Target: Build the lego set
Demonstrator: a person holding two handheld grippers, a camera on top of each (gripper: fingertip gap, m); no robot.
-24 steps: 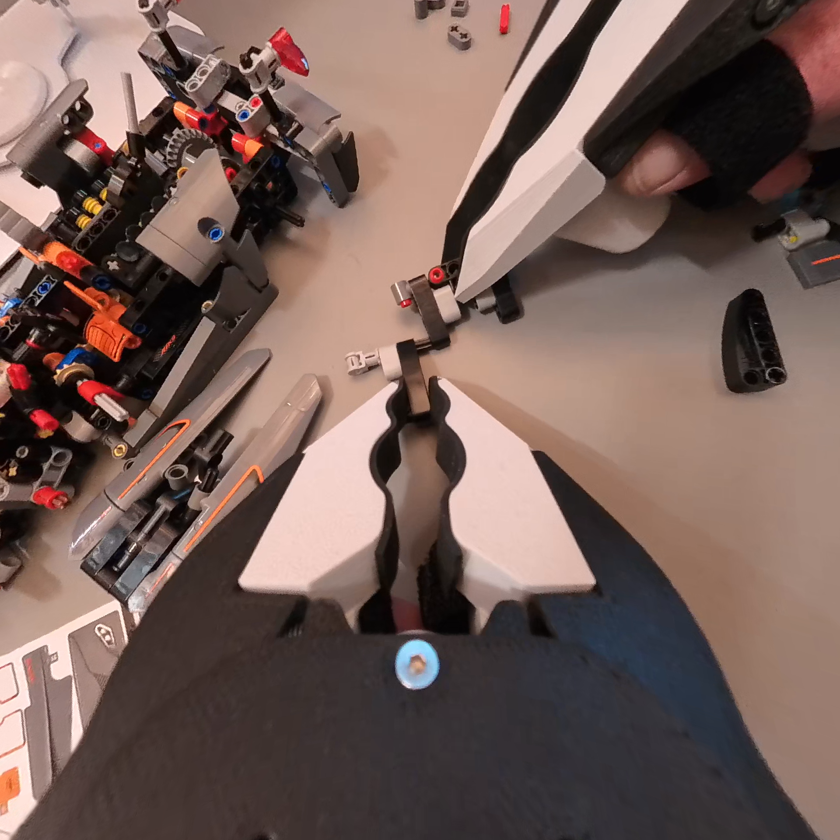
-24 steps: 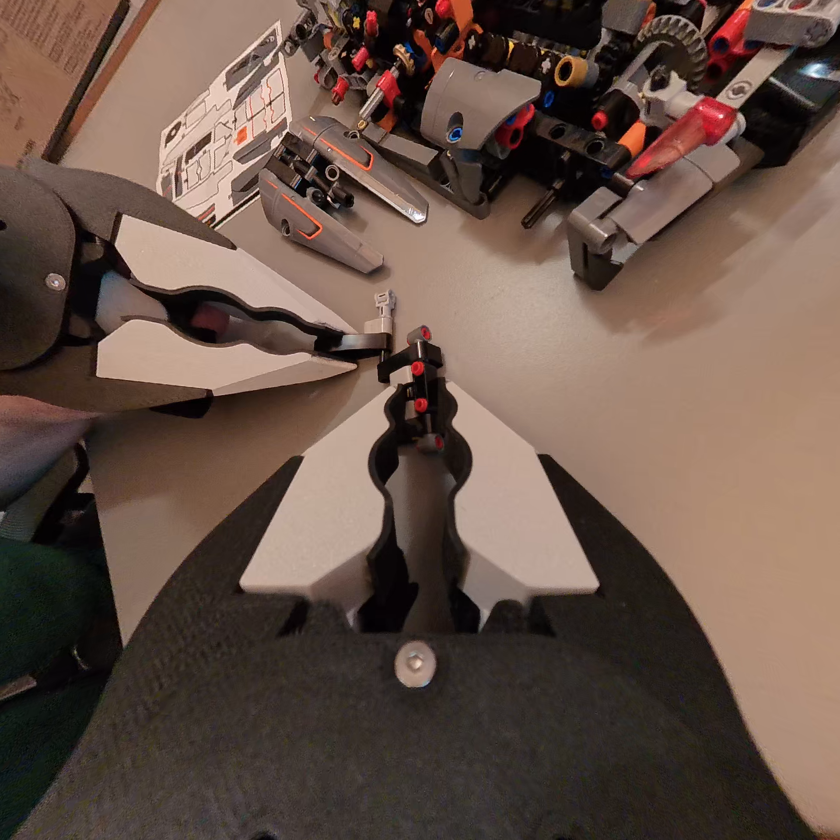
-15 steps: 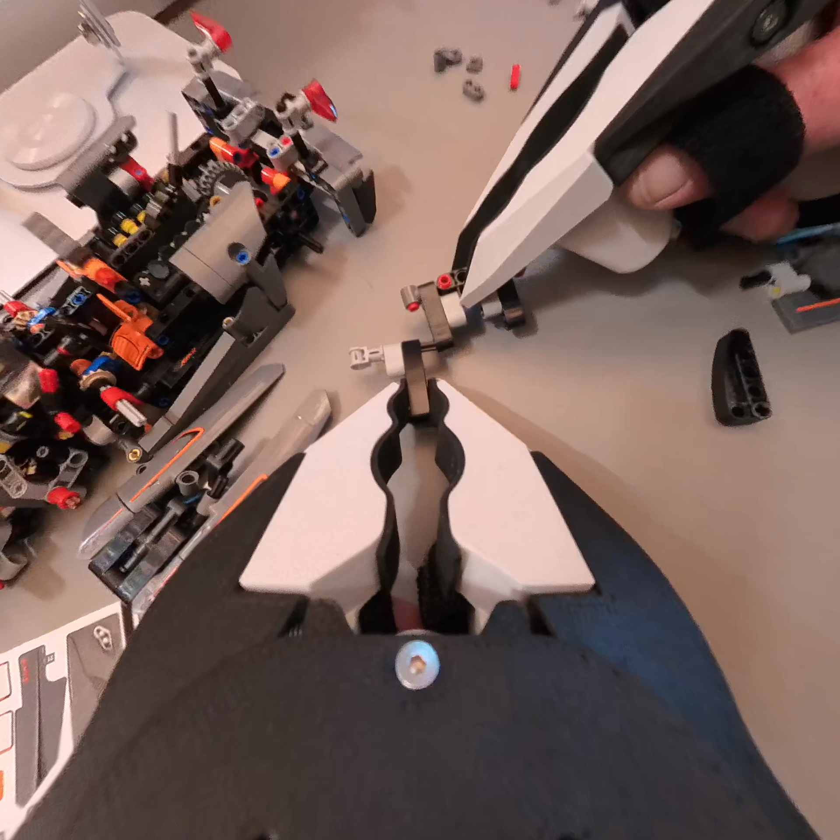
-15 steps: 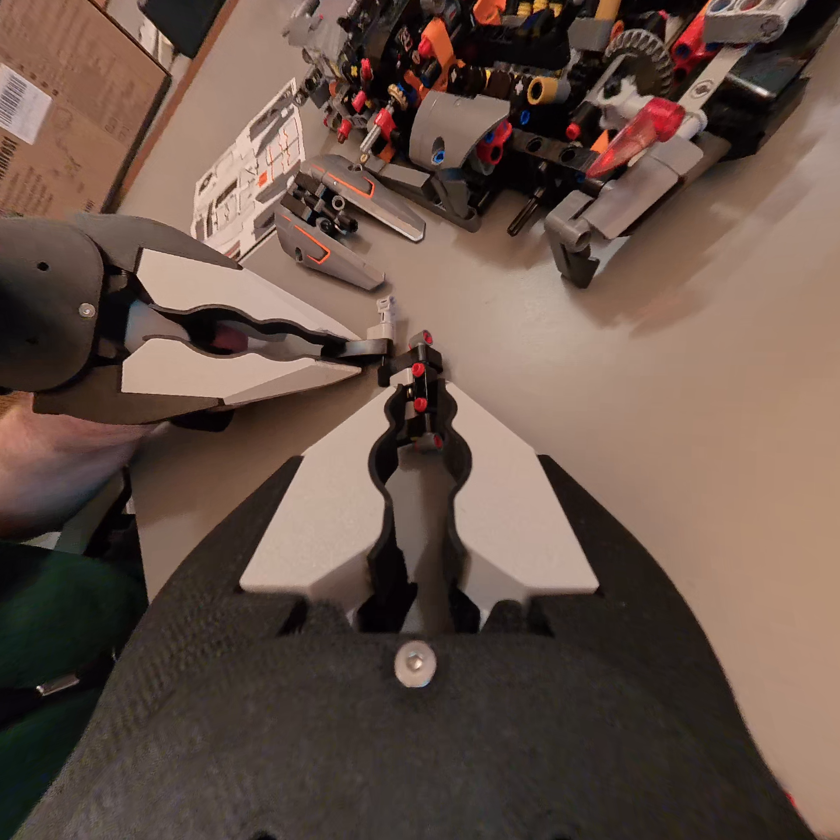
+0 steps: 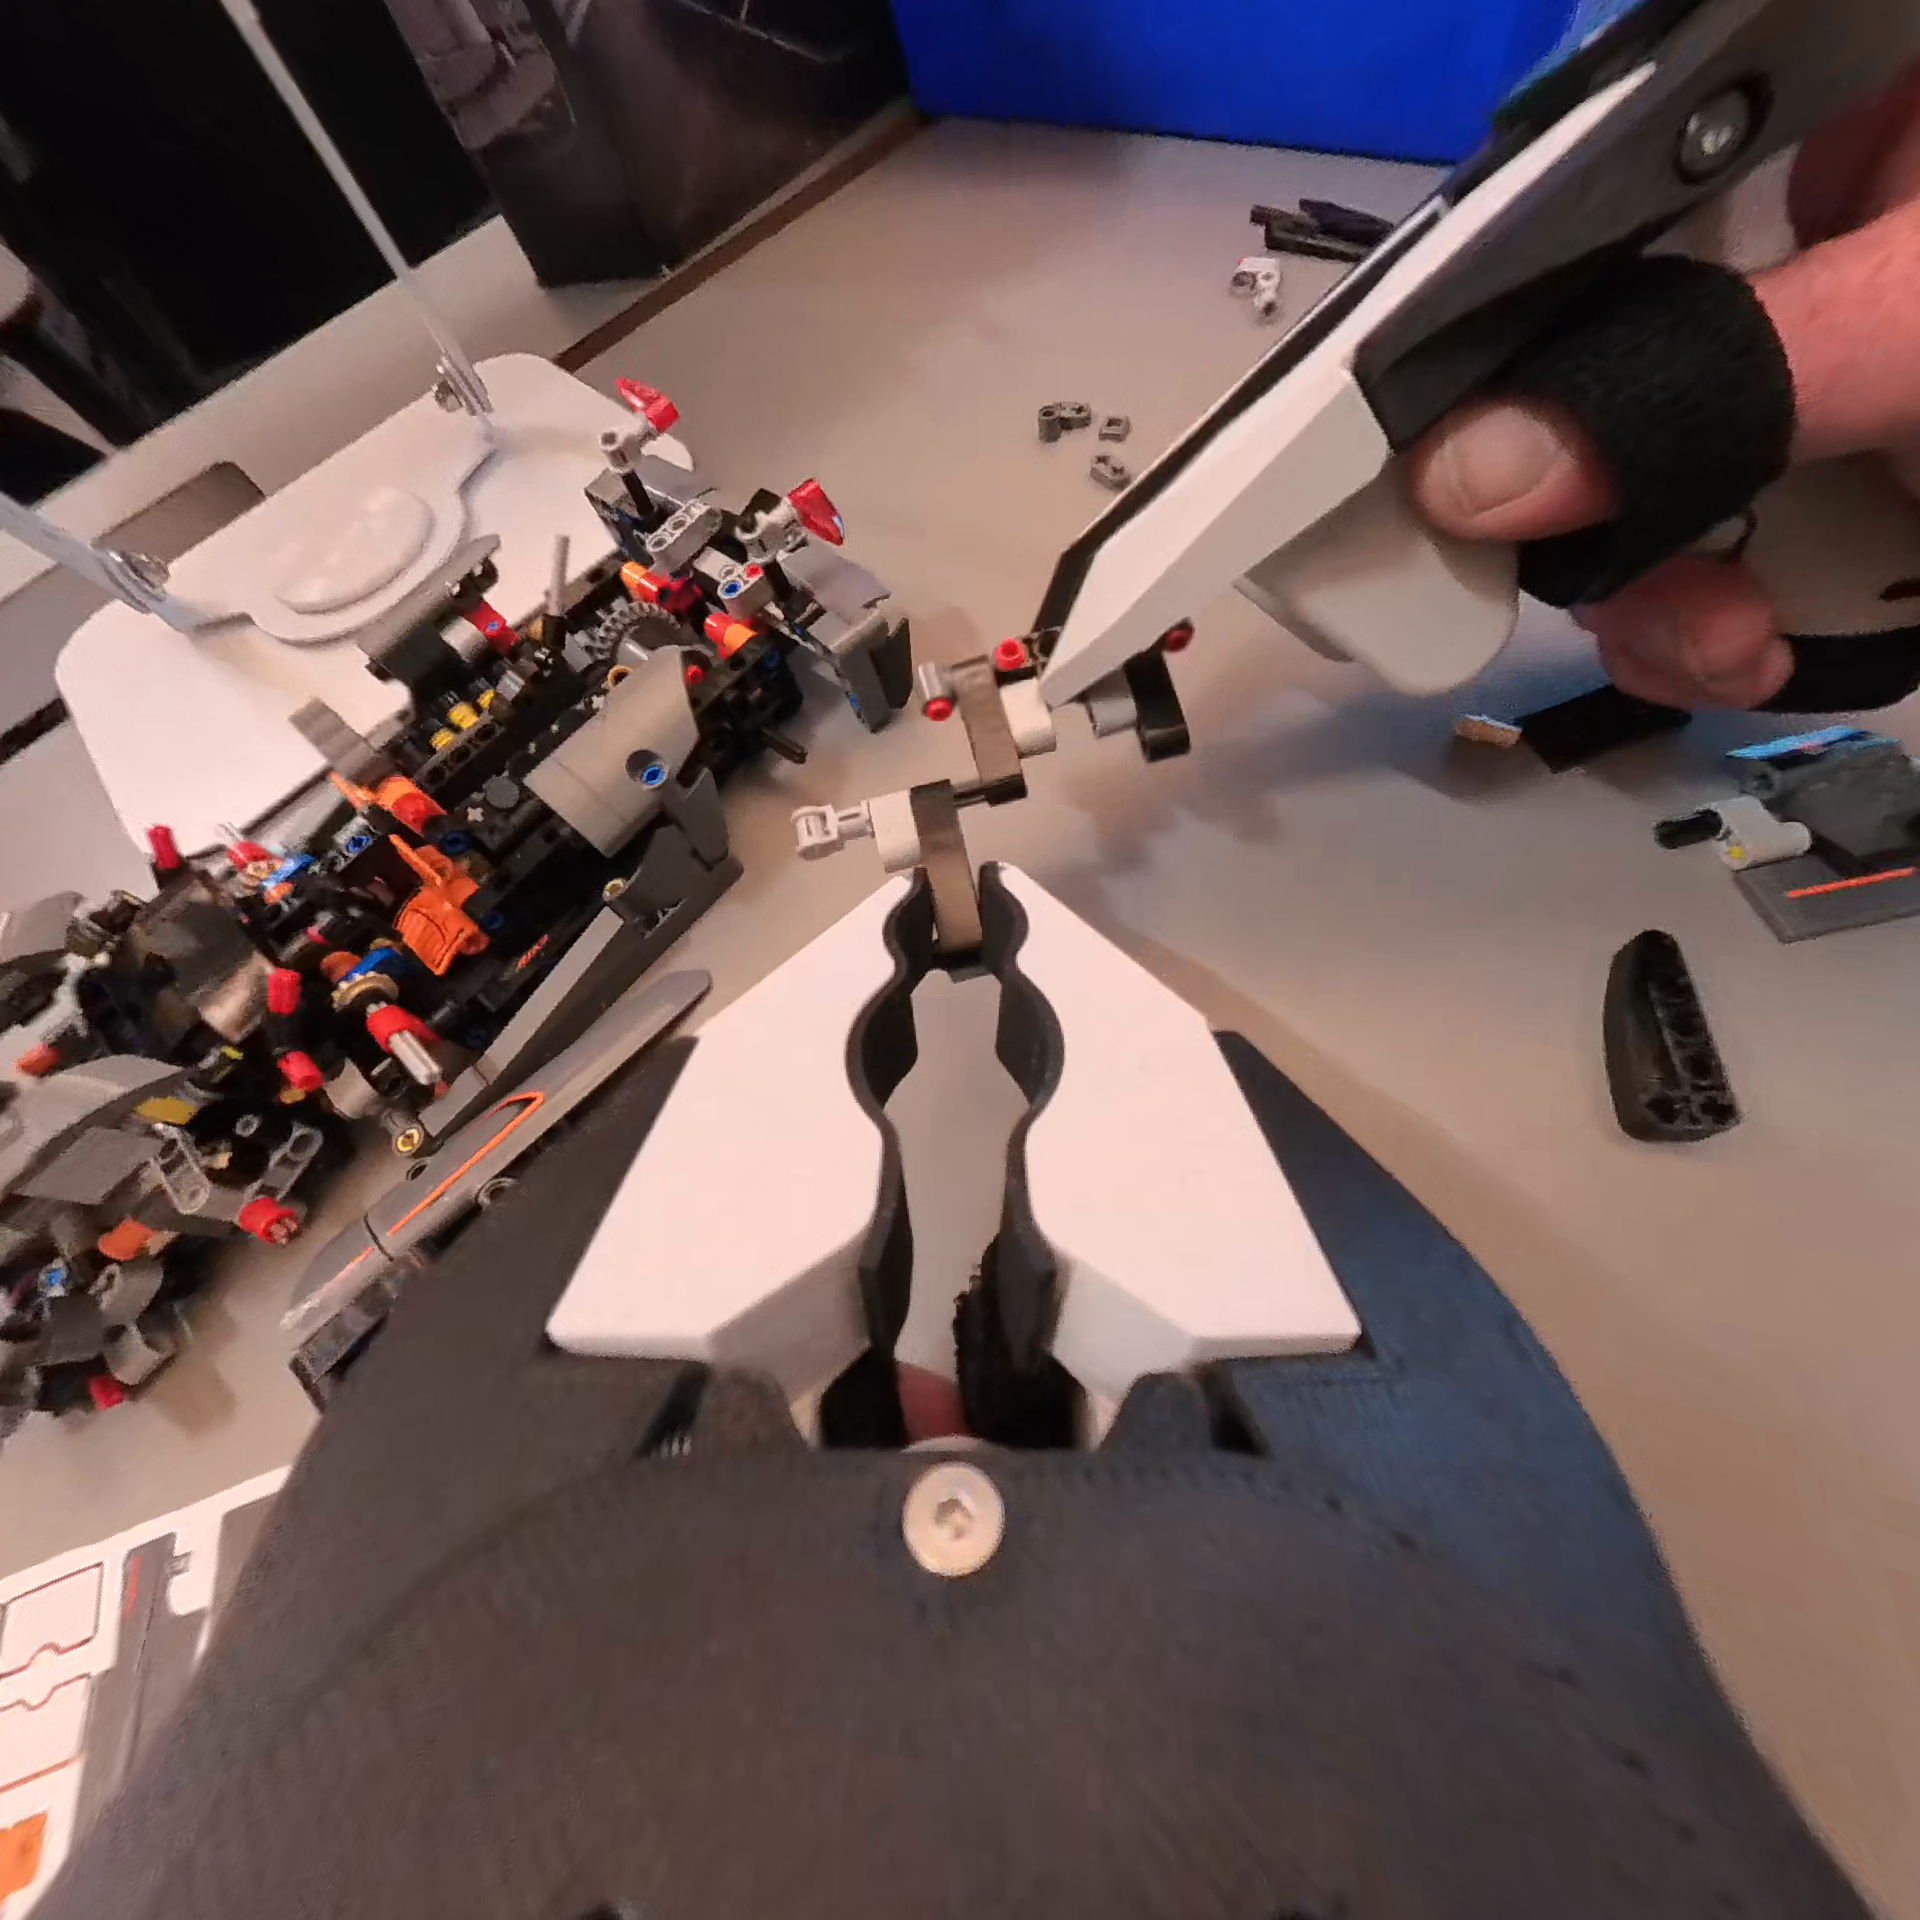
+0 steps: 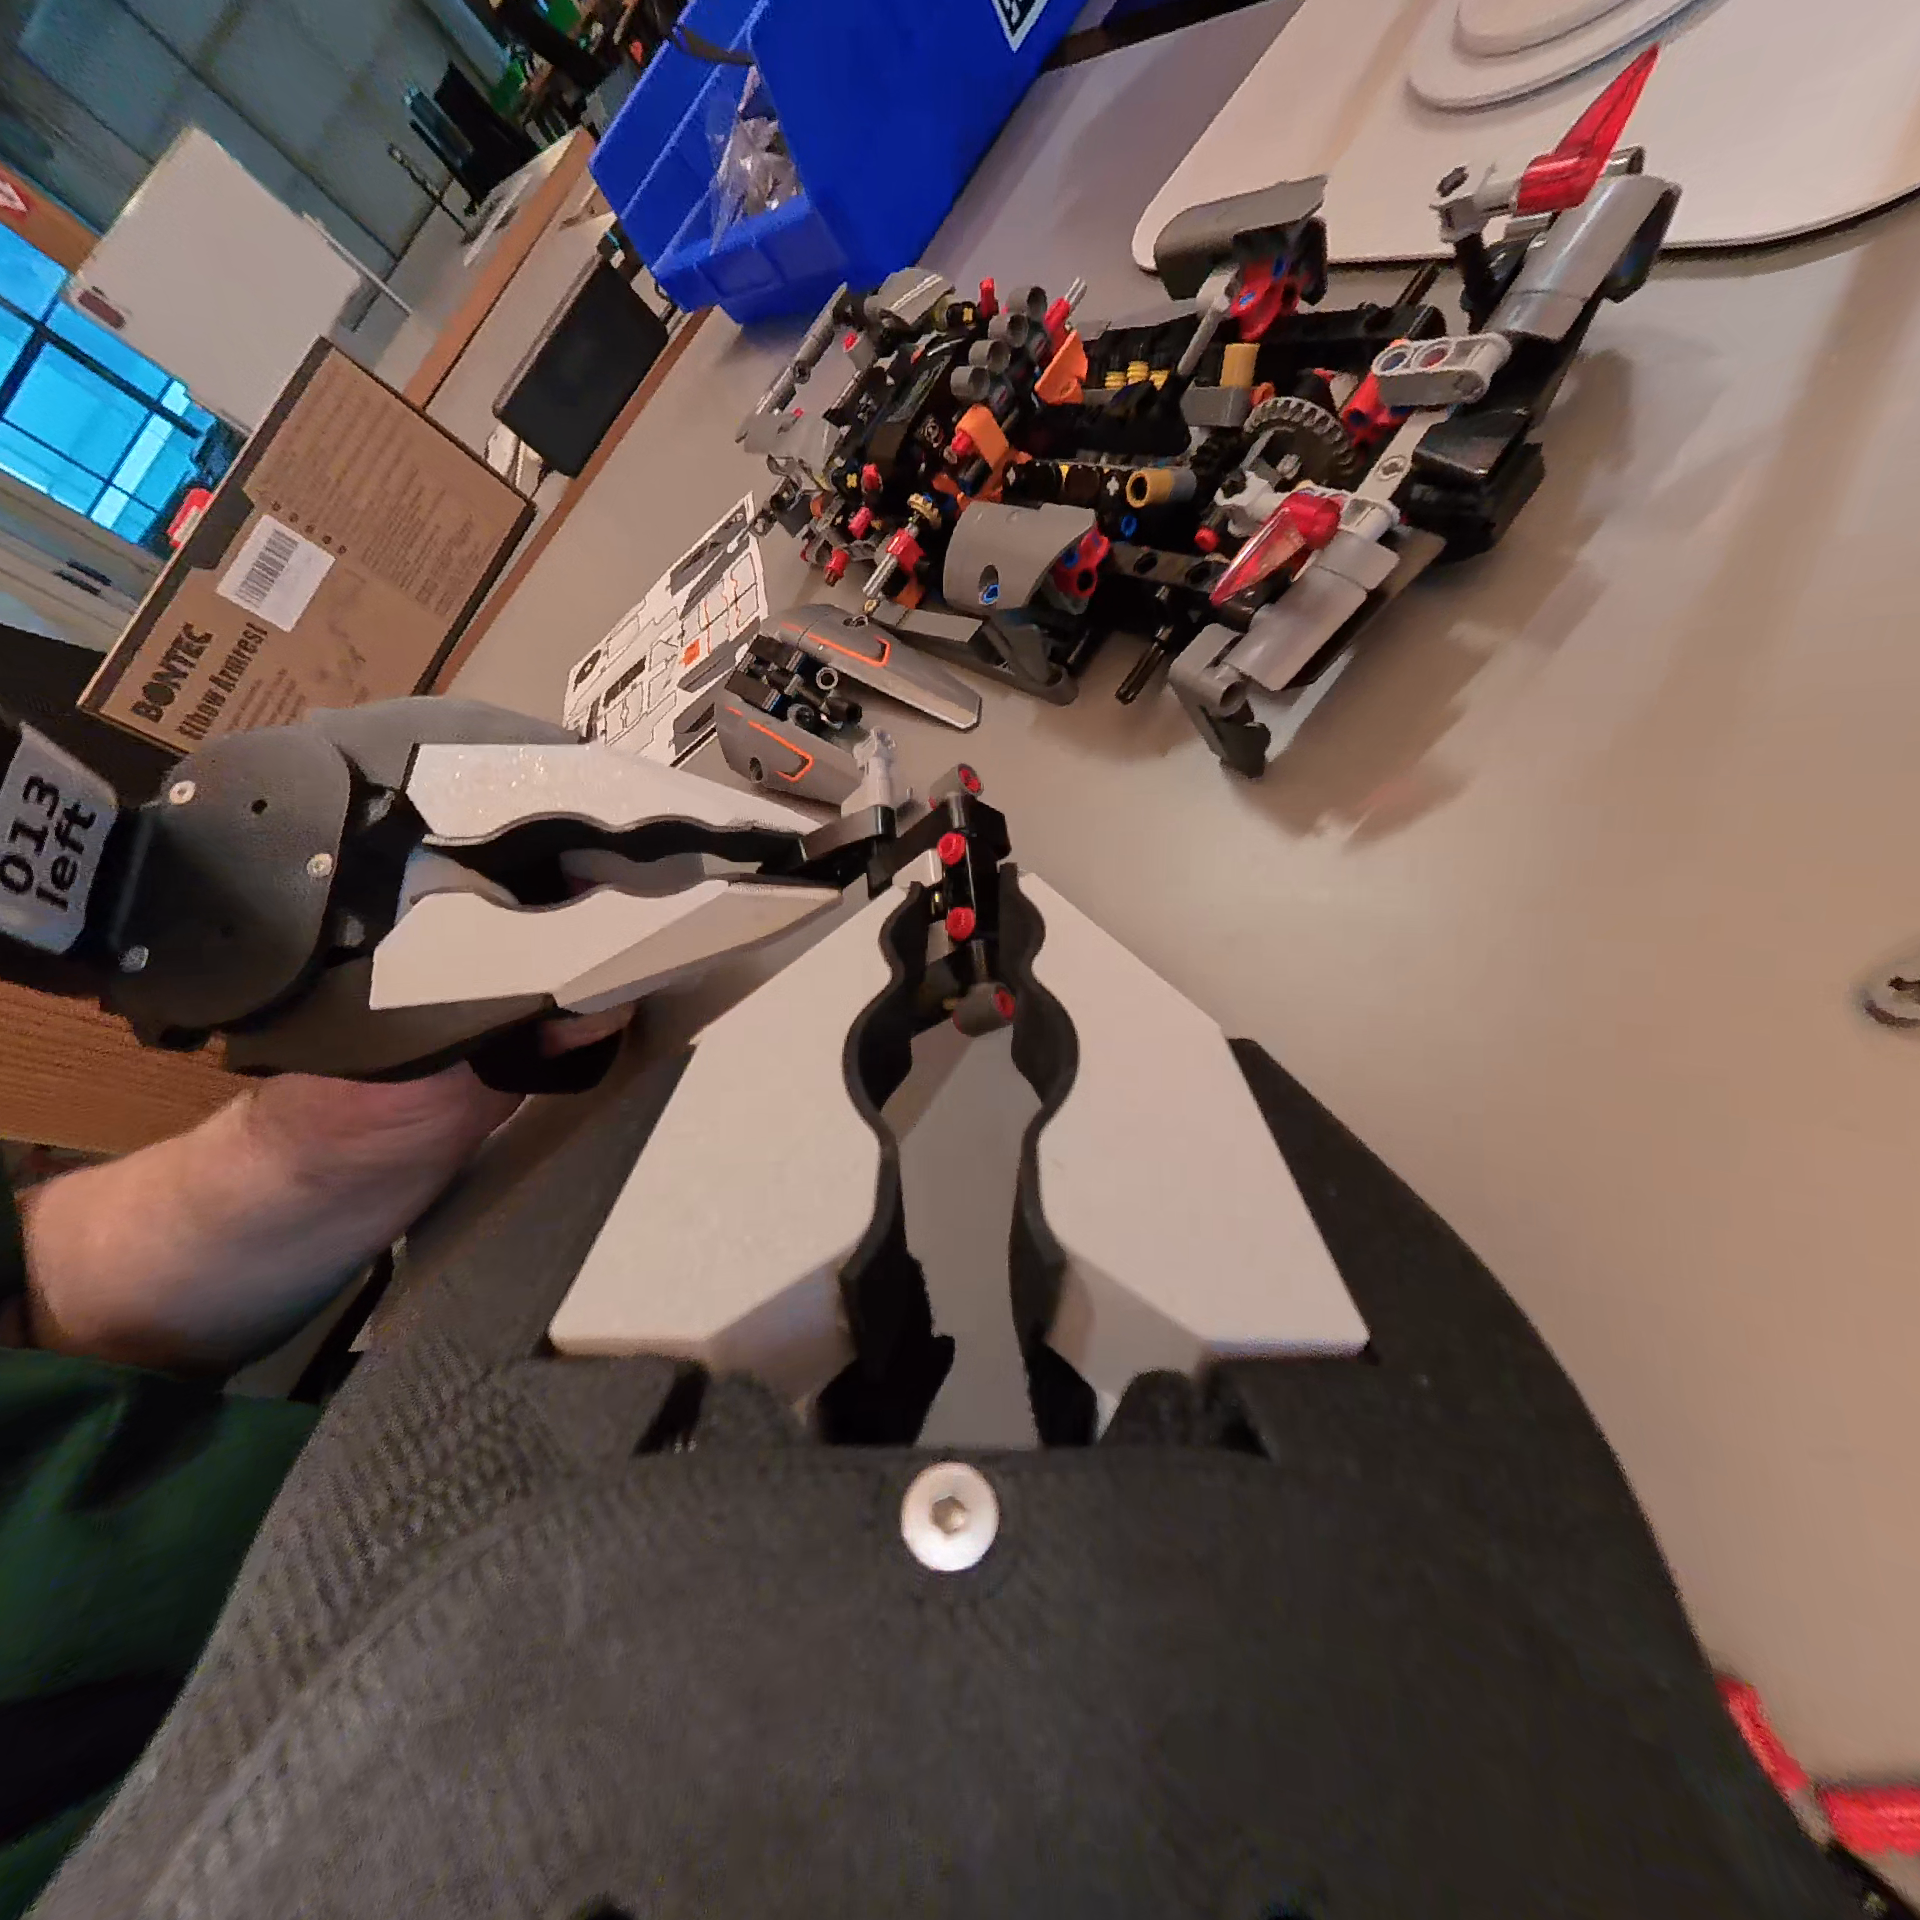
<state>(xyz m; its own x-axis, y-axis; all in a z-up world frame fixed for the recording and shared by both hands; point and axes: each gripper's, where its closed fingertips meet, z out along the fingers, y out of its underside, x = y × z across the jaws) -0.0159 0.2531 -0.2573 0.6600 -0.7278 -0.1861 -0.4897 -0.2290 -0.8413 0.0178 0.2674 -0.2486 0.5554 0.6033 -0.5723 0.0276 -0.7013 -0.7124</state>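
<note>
My left gripper (image 5: 951, 904) is shut on a black lever piece with a white connector and a grey pin (image 5: 894, 831). My right gripper (image 6: 958, 888) is shut on a small black-and-white sub-assembly with red pins (image 6: 961, 831). The two pieces meet tip to tip above the table. The left wrist view shows the right gripper (image 5: 1060, 675) coming in from the upper right with its sub-assembly (image 5: 987, 717). The right wrist view shows the left gripper (image 6: 821, 857) coming in from the left. The large part-built model (image 5: 582, 748) lies on the table to the left, and also shows in the right wrist view (image 6: 1143, 468).
Two grey panels with orange stripes (image 5: 499, 1132) and a sticker sheet (image 6: 675, 644) lie near the model. A black curved panel (image 5: 1662, 1049), a small sub-assembly (image 5: 1808, 831) and loose bits (image 5: 1086, 426) lie to the right. A white stand base (image 5: 312, 623), a blue bin (image 6: 831, 125) and a cardboard box (image 6: 312, 540) stand farther off. From either gripper's tips it is about 30 cm to the white stand base (image 5: 312, 623).
Both grippers have risen off the table with their pieces still held together. Both views have tilted up and now show the far side of the table.
</note>
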